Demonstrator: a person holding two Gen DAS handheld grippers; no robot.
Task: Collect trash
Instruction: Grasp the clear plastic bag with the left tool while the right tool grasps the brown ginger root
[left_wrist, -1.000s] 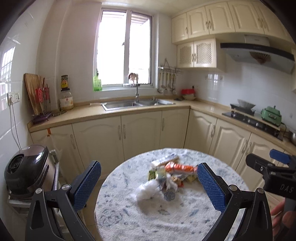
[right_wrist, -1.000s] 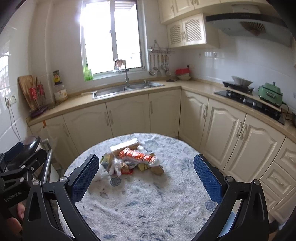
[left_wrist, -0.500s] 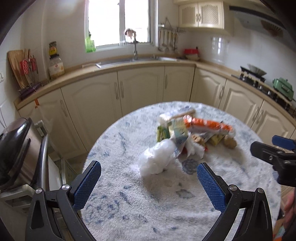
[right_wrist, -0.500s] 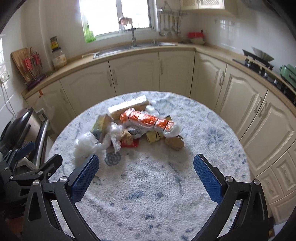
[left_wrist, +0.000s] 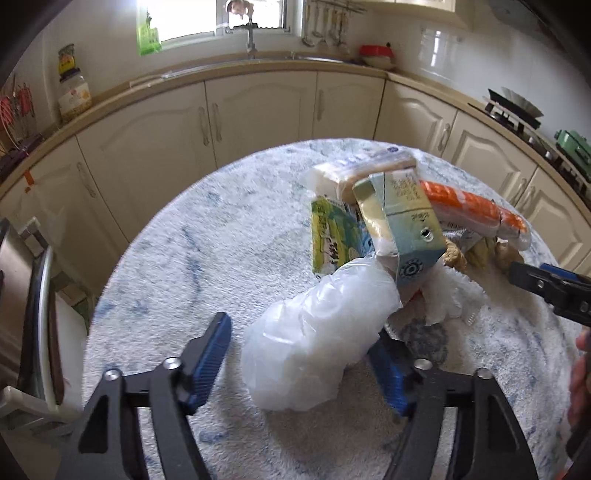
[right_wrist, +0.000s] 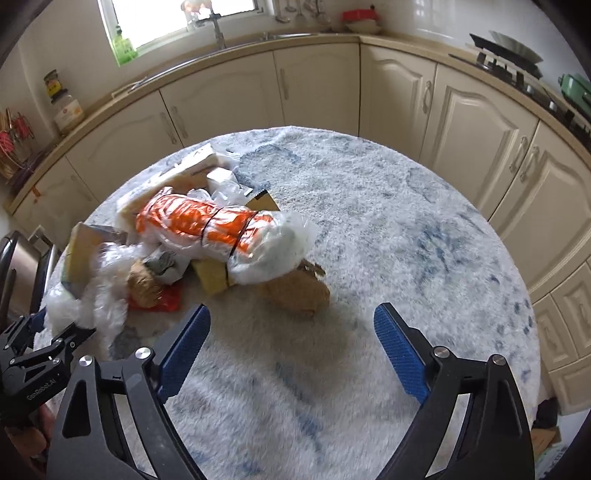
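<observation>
A heap of trash lies on the round table (left_wrist: 184, 258) with its blue-white fuzzy cloth. In it are a crumpled white plastic bag (left_wrist: 314, 343), a pale blue carton (left_wrist: 402, 229), a green carton (left_wrist: 332, 236) and an orange wrapped packet (left_wrist: 472, 210). My left gripper (left_wrist: 299, 332) is closing with the plastic bag between its fingers; the left pad stands clear of it. In the right wrist view, my right gripper (right_wrist: 291, 321) is also closing with nothing between its fingers, just short of a brown crumpled lump (right_wrist: 299, 291) below the orange packet (right_wrist: 207, 225).
Cream cabinets (right_wrist: 317, 85) and a worktop curve behind the table, with a sink under the window and a stove (left_wrist: 517, 110) at the right. A steel appliance (left_wrist: 14, 295) stands close to the table's left edge. A hand (left_wrist: 580, 369) shows at the right border.
Both grippers have dropped and tilted down toward the table and come close to the trash heap. The left jaws have narrowed around the plastic bag; the right jaws have narrowed slightly.
</observation>
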